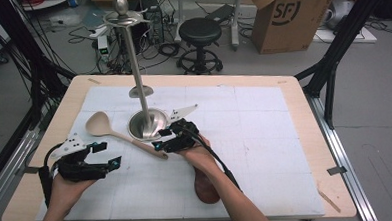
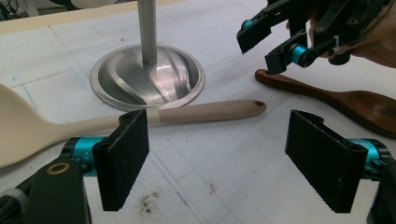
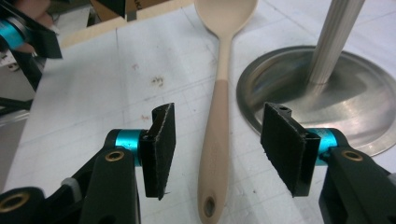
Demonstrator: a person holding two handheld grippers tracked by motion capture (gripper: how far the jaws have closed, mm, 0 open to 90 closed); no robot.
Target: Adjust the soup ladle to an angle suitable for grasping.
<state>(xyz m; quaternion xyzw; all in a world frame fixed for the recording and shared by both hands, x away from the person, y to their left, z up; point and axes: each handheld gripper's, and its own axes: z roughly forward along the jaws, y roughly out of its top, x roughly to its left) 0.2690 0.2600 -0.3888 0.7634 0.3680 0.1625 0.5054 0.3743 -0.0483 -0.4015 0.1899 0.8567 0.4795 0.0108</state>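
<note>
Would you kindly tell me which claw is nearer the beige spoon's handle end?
Right. The right claw is open astride the beige spoon handle; the left claw waits open, off to its side.

Overhead plus two close jaw-level views

Right half of worktop (image 1: 265, 137) is free. Centre is crowded: stand (image 1: 145, 123) with its tall post blocks the upper middle, pale spoon (image 1: 120, 135) lies diagonally against its base, dark wooden spoon (image 2: 336, 95) sits lower centre. Lower-left corner is passable.
</note>
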